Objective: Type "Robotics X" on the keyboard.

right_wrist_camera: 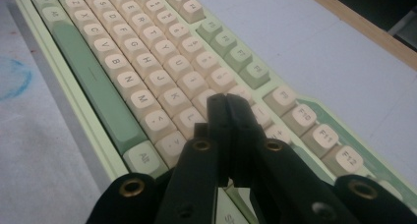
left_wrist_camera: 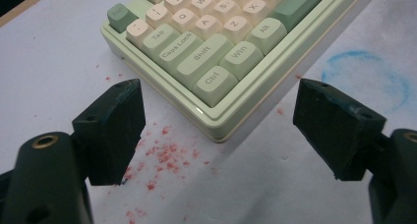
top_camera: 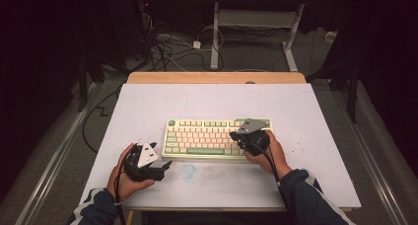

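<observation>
A pale green keyboard (top_camera: 207, 138) with cream and green keys lies in the middle of the white table. My left gripper (top_camera: 160, 167) rests near the table's front left, just off the keyboard's near left corner (left_wrist_camera: 216, 130); its jaws stand wide open with nothing between them (left_wrist_camera: 219, 135). My right gripper (top_camera: 235, 135) hovers over the right part of the keyboard (right_wrist_camera: 162, 71), its jaws pressed together above the cream keys (right_wrist_camera: 227, 101), holding nothing. Whether the tips touch a key I cannot tell.
The white table top (top_camera: 207, 99) has a wooden strip (top_camera: 217, 77) along its far edge. A faint blue ring (top_camera: 188, 170) marks the surface in front of the keyboard, and red specks (left_wrist_camera: 162, 153) are scattered near the left corner. Cables lie on the floor beyond.
</observation>
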`<act>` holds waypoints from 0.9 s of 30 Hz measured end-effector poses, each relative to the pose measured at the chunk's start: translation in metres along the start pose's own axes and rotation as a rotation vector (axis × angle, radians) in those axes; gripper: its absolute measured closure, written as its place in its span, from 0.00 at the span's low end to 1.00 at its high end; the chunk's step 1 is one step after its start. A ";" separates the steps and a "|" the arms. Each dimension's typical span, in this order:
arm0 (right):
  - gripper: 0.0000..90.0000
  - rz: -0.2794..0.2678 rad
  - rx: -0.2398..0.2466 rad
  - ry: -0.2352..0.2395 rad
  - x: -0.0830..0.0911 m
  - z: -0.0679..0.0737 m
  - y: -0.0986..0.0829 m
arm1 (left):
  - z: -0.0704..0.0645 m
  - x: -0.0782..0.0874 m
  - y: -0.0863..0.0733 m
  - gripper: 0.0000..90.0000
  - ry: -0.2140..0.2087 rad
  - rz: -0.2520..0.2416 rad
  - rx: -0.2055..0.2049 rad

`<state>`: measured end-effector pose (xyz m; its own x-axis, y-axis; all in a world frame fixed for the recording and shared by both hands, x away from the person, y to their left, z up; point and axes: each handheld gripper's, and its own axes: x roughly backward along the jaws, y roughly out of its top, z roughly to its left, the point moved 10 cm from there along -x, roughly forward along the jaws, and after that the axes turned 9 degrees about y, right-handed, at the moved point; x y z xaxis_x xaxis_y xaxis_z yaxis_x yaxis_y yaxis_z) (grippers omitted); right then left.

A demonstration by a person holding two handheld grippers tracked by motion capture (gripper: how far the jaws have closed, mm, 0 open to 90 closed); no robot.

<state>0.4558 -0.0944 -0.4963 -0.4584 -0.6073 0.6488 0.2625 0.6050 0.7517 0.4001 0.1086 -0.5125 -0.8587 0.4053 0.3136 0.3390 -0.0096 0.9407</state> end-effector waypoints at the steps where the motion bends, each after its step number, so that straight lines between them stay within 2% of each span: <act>1: 1.00 0.001 0.001 0.002 -0.002 0.000 0.002 | 0.000 0.000 0.000 0.21 0.001 0.000 -0.001; 11: 1.00 0.041 0.010 0.006 -0.025 -0.001 0.008 | 0.000 -0.001 -0.001 0.21 0.000 0.007 0.002; 24: 1.00 0.083 0.017 -0.001 -0.036 -0.005 0.010 | -0.002 -0.003 -0.005 0.21 -0.007 0.029 -0.011; 26: 1.00 0.095 0.014 0.000 -0.038 -0.004 0.008 | -0.002 -0.003 -0.006 0.21 -0.010 0.032 -0.009; 27: 1.00 0.127 0.015 0.012 -0.040 -0.004 0.004 | -0.002 -0.003 -0.006 0.21 -0.009 0.032 -0.008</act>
<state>0.4786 -0.0696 -0.5182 -0.4119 -0.5318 0.7400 0.3049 0.6848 0.6619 0.4002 0.1057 -0.5187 -0.8441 0.4125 0.3425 0.3630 -0.0304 0.9313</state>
